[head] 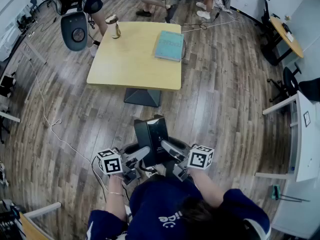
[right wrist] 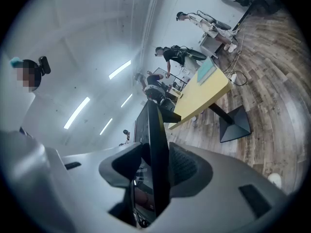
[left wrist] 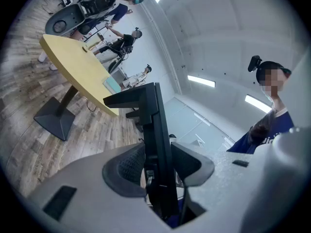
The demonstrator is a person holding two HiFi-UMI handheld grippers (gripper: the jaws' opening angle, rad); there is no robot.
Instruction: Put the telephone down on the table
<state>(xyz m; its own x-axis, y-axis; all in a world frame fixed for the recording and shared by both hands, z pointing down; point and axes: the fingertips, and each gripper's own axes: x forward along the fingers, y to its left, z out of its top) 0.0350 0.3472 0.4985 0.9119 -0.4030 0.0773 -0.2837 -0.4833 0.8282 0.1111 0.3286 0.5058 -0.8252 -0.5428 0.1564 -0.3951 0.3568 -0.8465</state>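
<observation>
The telephone [head: 152,135] is held upright close in front of the person, well above the floor. It is clamped from both sides. The left gripper [head: 142,156] is closed on its left side and the right gripper [head: 170,149] on its right. In both gripper views the thin black body is seen edge-on, pinched between the fingers [left wrist: 125,168].

The counter [head: 125,64] lies straight ahead, well apart from the telephone, with bare floor between. A book [head: 170,45] lies towards its far right and a small brass-coloured object [head: 114,26] at its far left corner; the near half is left bare.

Neither gripper is nearer the counter. It is judged that the telephone must be carried forward by both together, then lowered onto that near half.
</observation>
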